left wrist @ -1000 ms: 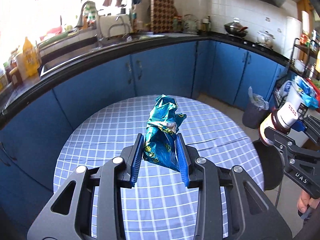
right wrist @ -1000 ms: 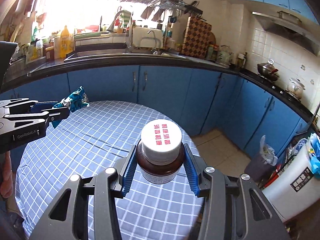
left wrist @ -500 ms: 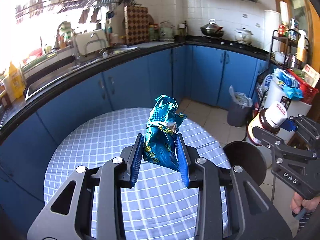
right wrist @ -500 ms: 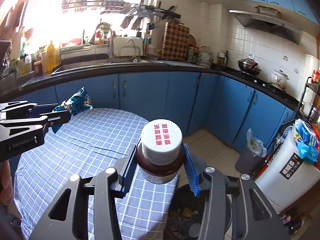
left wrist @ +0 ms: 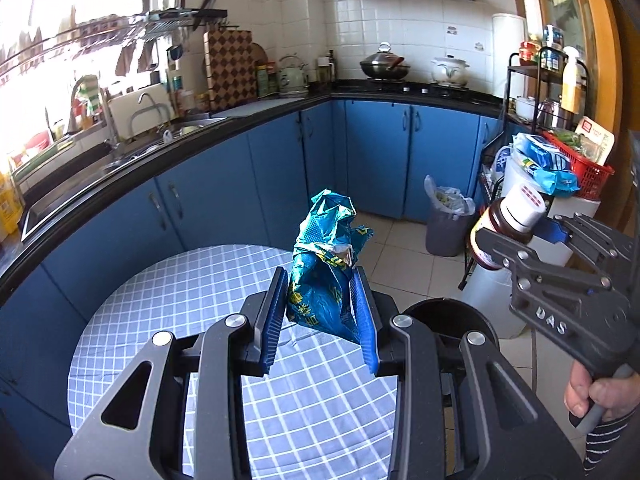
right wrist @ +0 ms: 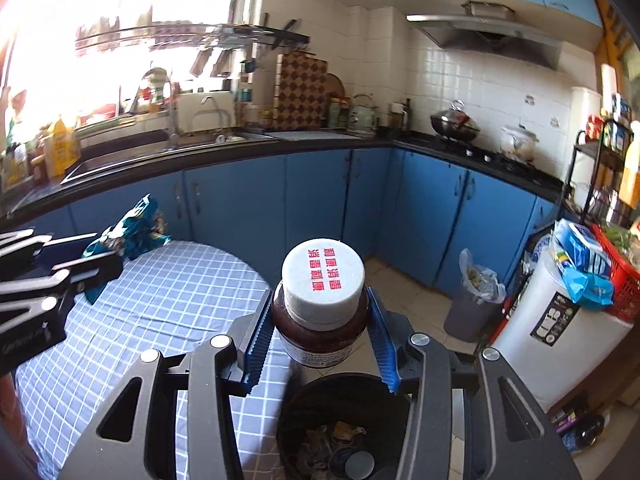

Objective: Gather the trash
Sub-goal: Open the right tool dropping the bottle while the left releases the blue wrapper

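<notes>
Both claws are loaded. In the left wrist view the left claw (left wrist: 320, 312) is clenched on a crumpled teal wrapper (left wrist: 326, 264), which sticks up from between the blue pads over the checked table (left wrist: 168, 304). In the right wrist view the right claw (right wrist: 320, 328) grasps a brown bottle with a white cap (right wrist: 322, 300) by its shoulders, and it hangs just past the table's edge, above the near rim of a black bin (right wrist: 340, 432) that already holds scraps.

The step in hand looks like the carry to the bin, with the drop next. The bottle is the closer of the two, so it should go first — bring it further over the dark opening before the pads part, since it now sits near the rim and a hard, round thing released there could strike the edge and roll away across the tiles. Lowering it toward the mouth would shorten the fall and spare the noise.

The wrapper is light and springy; it may cling to a pad or drift, so the left claw should come right over the middle of the bin, tip downward, and open wide. The two claws are near each other — taking turns would avoid a knock. A second, grey bin (right wrist: 472, 308) with a bag stands farther off by the cabinets.
</notes>
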Motion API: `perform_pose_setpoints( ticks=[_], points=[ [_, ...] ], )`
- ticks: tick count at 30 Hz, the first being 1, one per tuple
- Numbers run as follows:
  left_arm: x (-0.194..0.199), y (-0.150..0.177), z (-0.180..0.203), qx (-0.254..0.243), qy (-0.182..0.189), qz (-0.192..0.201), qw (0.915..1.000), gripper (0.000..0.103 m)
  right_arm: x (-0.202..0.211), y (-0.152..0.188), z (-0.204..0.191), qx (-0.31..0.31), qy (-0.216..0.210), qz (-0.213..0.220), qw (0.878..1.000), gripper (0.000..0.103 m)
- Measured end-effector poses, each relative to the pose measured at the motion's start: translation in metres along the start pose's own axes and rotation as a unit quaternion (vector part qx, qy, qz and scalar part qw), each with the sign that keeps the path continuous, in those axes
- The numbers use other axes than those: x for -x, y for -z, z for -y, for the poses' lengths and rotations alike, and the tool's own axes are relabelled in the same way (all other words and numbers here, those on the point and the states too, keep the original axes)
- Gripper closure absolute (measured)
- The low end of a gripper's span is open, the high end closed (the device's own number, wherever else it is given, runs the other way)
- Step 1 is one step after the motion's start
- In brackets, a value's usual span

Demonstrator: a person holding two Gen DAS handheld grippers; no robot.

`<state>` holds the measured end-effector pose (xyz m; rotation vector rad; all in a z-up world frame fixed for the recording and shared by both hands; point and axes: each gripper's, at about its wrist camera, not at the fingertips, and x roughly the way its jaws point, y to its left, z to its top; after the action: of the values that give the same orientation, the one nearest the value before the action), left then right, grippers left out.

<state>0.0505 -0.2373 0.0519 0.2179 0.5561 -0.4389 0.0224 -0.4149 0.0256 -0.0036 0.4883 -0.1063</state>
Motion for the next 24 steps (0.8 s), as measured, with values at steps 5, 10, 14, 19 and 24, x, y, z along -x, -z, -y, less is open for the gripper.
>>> perform_pose_setpoints(
  ticks=[5,10,14,19,24],
  points=[
    [-0.011,-0.009,0.015,-0.01,0.007,0.001,0.9999,0.069,-0.011,-0.002,0.025,-0.03,0.003,-0.003,1.0,0.059],
    [-0.032,-0.017,0.027,-0.015,0.015,-0.005,0.9998,0.069,-0.023,0.002,0.036,-0.036,0.012,-0.006,0.999,0.059],
    [-0.049,-0.021,0.037,-0.02,0.021,-0.013,0.9995,0.069,-0.034,0.004,0.046,-0.038,0.011,-0.01,0.999,0.059],
    [-0.07,-0.023,0.05,-0.027,0.031,-0.025,0.9988,0.069,-0.039,0.008,0.058,-0.04,0.027,-0.006,0.999,0.032],
    [-0.087,-0.024,0.064,-0.033,0.044,-0.037,0.9978,0.069,-0.037,0.018,0.058,-0.004,0.076,-0.005,0.997,0.032]
  ],
)
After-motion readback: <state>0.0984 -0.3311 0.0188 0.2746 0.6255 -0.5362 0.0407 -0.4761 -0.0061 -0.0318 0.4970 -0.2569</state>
